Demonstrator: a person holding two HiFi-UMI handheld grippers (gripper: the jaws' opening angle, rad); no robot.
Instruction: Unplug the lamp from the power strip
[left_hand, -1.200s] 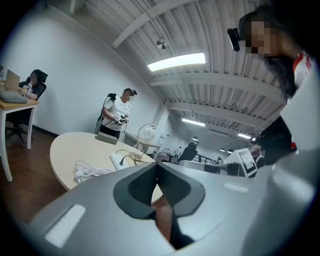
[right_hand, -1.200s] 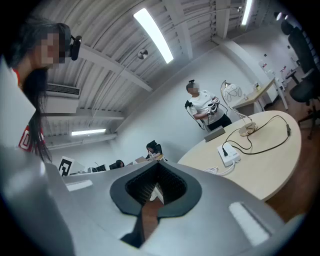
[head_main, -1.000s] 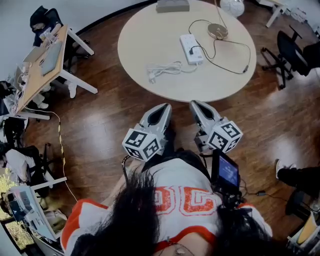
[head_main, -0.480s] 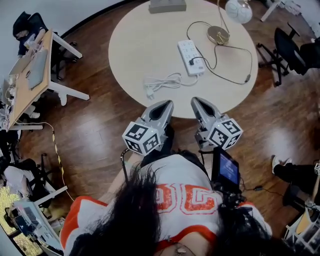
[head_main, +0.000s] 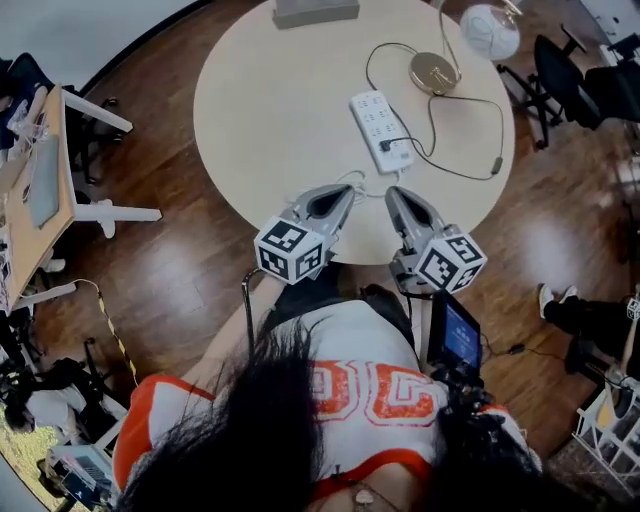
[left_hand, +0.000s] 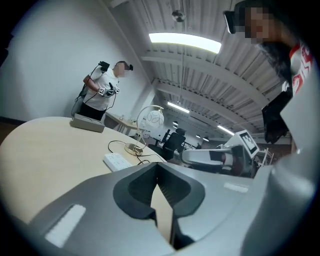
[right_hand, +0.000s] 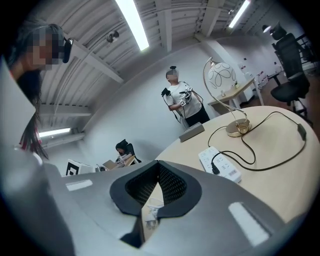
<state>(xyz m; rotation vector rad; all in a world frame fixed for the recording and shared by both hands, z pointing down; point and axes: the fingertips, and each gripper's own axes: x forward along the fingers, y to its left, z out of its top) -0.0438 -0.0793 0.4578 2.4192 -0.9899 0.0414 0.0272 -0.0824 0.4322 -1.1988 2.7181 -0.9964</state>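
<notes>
On the round table (head_main: 270, 110) lies a white power strip (head_main: 381, 130) with the lamp's black plug (head_main: 396, 145) in its near end. The black cord loops to the lamp's brass base (head_main: 433, 72); its white globe (head_main: 489, 30) hangs beyond. My left gripper (head_main: 343, 190) and right gripper (head_main: 393, 192) are side by side over the table's near edge, short of the strip, both shut and holding nothing. The right gripper view shows the strip (right_hand: 220, 165) and the plug (right_hand: 215, 169) ahead to the right. The left gripper view shows the strip (left_hand: 116, 161) ahead to the left.
A bundled white cable (head_main: 358, 183) lies by the left gripper's tip. A grey box (head_main: 302, 12) sits at the table's far edge. Office chairs (head_main: 560, 75) stand at the right, a wooden desk (head_main: 40, 190) at the left. Another person (right_hand: 182, 100) stands beyond the table.
I have moved toward the table. Both grippers have gone from over the floor to over its near edge, closer to the power strip. The left one now partly covers the white cable.
</notes>
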